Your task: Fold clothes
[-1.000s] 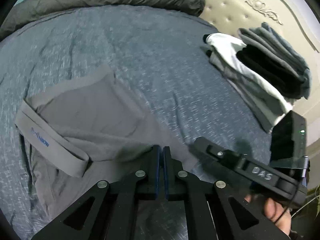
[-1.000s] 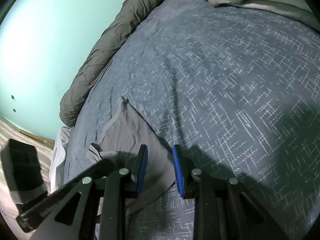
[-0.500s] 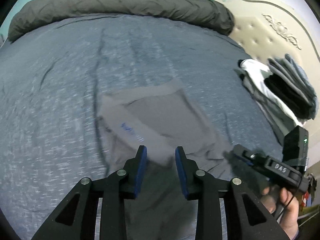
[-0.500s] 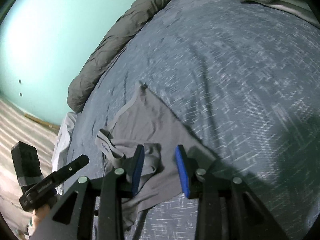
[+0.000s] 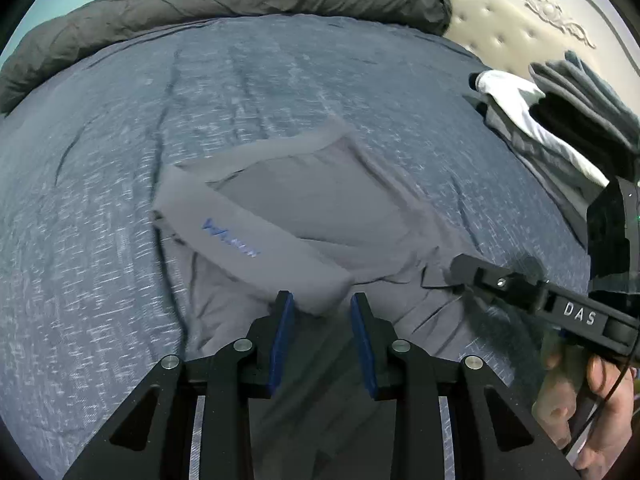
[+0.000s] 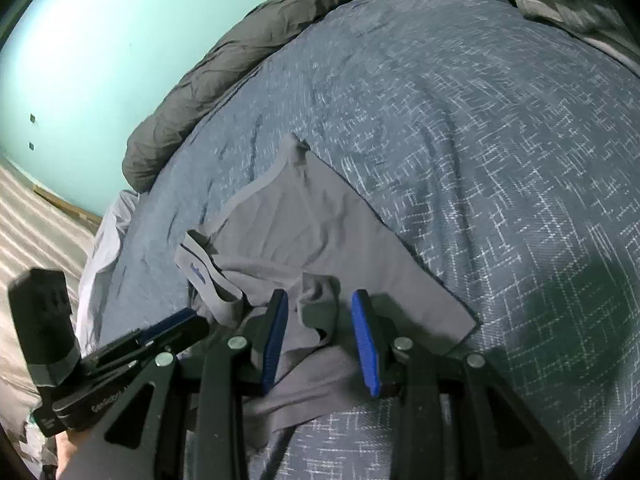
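The grey underwear (image 5: 320,216) lies rumpled on the bed (image 5: 120,280), likely released. Left tool (image 5: 322,316) and right tool (image 6: 320,320) hover apart over it, gripping nothing.

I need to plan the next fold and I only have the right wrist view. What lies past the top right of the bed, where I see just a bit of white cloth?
Observer: A stack of folded clothes, white, grey and black, against a cream tufted headboard.
Operator: Does the grey garment's waistband show a logo?
Observer: Yes, blue lettering on the waistband, facing up.
Operator: Is the left gripper holding it?
Observer: No, the left gripper is open, the waistband end just ahead of its fingers.
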Demonstrator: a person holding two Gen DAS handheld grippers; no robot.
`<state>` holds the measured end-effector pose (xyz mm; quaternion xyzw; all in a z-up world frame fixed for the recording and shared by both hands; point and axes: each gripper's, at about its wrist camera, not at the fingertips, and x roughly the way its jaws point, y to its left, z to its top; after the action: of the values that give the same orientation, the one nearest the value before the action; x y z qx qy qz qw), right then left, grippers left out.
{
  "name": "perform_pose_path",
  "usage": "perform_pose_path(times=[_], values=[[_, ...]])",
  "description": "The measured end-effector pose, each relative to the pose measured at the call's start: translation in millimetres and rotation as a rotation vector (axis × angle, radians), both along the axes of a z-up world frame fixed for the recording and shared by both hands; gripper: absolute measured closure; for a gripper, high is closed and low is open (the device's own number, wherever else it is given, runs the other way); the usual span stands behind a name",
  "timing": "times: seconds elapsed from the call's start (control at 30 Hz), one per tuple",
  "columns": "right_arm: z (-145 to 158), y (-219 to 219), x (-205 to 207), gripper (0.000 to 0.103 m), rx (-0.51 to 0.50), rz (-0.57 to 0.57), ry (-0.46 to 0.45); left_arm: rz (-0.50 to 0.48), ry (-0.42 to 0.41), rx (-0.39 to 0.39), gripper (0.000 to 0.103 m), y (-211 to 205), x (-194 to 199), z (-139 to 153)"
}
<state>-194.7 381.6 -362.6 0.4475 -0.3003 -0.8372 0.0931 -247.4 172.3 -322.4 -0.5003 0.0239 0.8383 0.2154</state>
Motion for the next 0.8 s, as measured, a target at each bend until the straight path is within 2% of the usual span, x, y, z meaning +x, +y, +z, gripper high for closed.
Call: perform_pose_path(times=[0.37,0.47,0.5,0.57,0.63,0.8], values=[[-8.0,-14.6,-7.7,0.071,0.053,0.046,-0.024,-0.005,-0.012,-0.027,0.071,13.0,-3.4,-14.2],[-10.0,-18.5,-8.7,0.083,0.063,0.062,-0.027,-0.007,-0.01,-0.03,0.072,11.2,-5.5,-15.6],[-10.1,-18.8,-8.6,0.087,0.066,0.063,-0.026,-0.007,-0.01,-0.03,0.073,10.1,-6.4,-15.6],[-10.0,-18.6,-7.7,0.093,0.07,0.063,-0.024,-0.006,-0.007,-0.028,0.088,8.1,-7.8,-14.9],[-10.4,-17.7,-7.3,0.099,0.074,0.06,-0.025,-0.004,-0.001,-0.021,0.095,6.2,-8.7,-12.5],[-7.8,-14.6,-3.3,0.1,0.065,0.046,-0.012,0.017,0.021,0.03,0.098,-4.0,-11.6,4.3]])
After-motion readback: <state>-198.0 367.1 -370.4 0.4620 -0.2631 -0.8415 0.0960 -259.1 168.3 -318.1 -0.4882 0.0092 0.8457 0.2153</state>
